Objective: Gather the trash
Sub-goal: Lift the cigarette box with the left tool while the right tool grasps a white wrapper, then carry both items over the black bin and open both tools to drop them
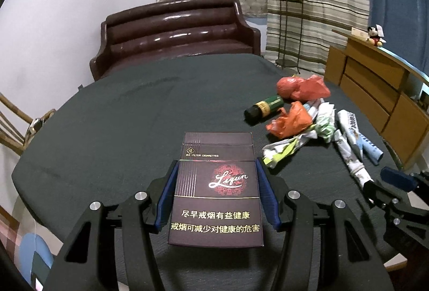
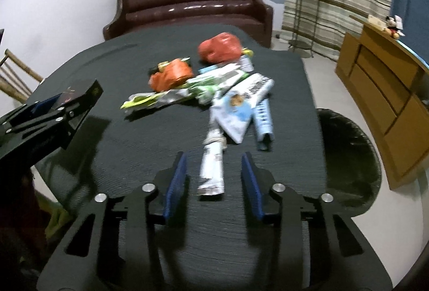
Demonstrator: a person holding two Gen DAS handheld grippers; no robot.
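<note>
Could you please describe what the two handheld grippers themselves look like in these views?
Both match: the left gripper and the right gripper have matte black angular linkage frames with triangular cut-outs, round silver pivot bolts, and two flat fingers faced with ribbed blue pads. No cables, markings or sleeves show.

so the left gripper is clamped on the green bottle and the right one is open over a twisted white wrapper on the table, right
Not quite. The left gripper is clamped on a dark cigarette pack, not the green bottle, which lies untouched on the table beside the orange bags; the left wrist view shows this. The rest holds: the right gripper is open over the twisted white wrapper.
</note>
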